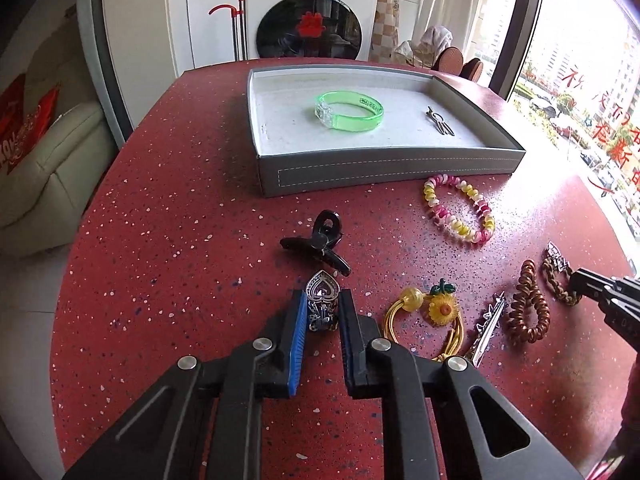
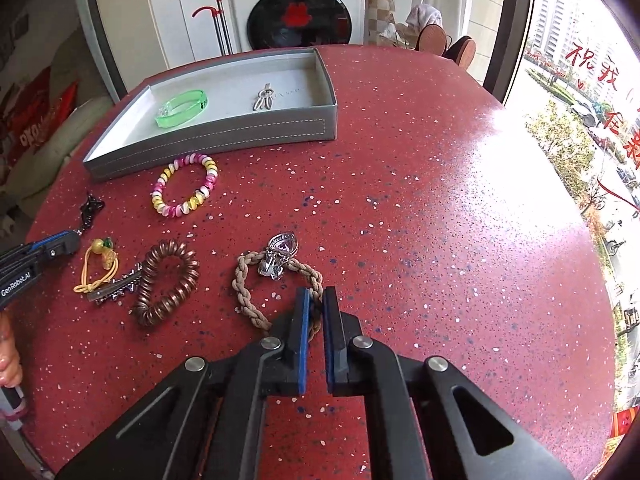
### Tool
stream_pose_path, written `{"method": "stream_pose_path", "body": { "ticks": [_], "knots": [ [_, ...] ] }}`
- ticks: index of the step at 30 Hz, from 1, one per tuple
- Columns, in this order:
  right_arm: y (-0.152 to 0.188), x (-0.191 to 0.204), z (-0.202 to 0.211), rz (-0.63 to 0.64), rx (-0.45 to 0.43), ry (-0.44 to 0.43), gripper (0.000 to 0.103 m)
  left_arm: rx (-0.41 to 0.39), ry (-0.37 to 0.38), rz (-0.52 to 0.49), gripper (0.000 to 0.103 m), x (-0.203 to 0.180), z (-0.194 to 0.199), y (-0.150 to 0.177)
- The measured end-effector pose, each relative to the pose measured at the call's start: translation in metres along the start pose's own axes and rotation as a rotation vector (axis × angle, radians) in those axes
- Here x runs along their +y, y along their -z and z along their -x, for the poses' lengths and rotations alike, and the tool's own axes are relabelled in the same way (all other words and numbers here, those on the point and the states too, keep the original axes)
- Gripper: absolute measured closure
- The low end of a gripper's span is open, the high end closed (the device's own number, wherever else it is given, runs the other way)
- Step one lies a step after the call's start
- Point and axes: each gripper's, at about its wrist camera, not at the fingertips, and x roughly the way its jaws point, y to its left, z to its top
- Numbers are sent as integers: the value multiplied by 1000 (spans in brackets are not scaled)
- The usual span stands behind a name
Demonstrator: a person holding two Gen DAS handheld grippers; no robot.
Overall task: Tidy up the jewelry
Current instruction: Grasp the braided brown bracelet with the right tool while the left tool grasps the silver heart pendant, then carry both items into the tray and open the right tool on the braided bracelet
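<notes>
Jewelry pieces lie scattered across the red speckled round table [image 1: 168, 240], in front of a shallow grey tray with a pale lining [image 1: 384, 168].

In the left wrist view, the left gripper [image 1: 323, 308] has its blue-padded jaws pressed onto a silver filigree heart-topped ornament [image 1: 322, 300], pinching it at the table surface. Just beyond it sits a black plastic claw hair clip [image 1: 320, 242]. To the right lie a gold elastic hair tie with a sunflower charm [image 1: 430, 312], a silver star barrette [image 1: 486, 330], a coppery brown spiral hair tie [image 1: 527, 304] and, nearer the tray, a pink, yellow and white spiral bracelet [image 1: 460, 208]. Inside the tray rest a translucent green plastic bangle [image 1: 348, 110] and a small silver pendant [image 1: 440, 120], well apart. The right gripper's tip enters at the right edge, touching a braided tan cord bracelet [image 1: 558, 280].

In the right wrist view, the right gripper [image 2: 316, 308] has its jaws nearly together, pinching the braided cord bracelet [image 2: 248, 292] on its right side; a silver charm [image 2: 278, 258] sits at the loop's far end. The spiral tie [image 2: 166, 280], barrette [image 2: 116, 290] and sunflower tie [image 2: 98, 264] lie to the left, beside the left gripper [image 2: 60, 244]. The tray [image 2: 208, 136] stands at the far left with the bangle [image 2: 182, 108] and pendant [image 2: 264, 96] inside.
</notes>
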Motion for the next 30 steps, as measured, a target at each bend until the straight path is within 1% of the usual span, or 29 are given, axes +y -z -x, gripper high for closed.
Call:
{"method": "stream_pose_path", "body": {
  "ticks": [5,12,19,25,30],
  "knots": [
    [-2,1,19,0,-39,-37,96,-16,29,35,69,8,11,0],
    [-8,4,43,-10,-89,-81,96,-52,52,33,69,8,30,-1],
    [-19,10,59,-25,-126,-132,96,-71,80,31,69,8,43,-1],
    [-36,17,61,-30,-141,-175,96,-84,84,36,69,11,51,-9],
    [-62,25,56,-25,-158,-197,96,-105,84,35,69,10,57,-27]
  ]
}}
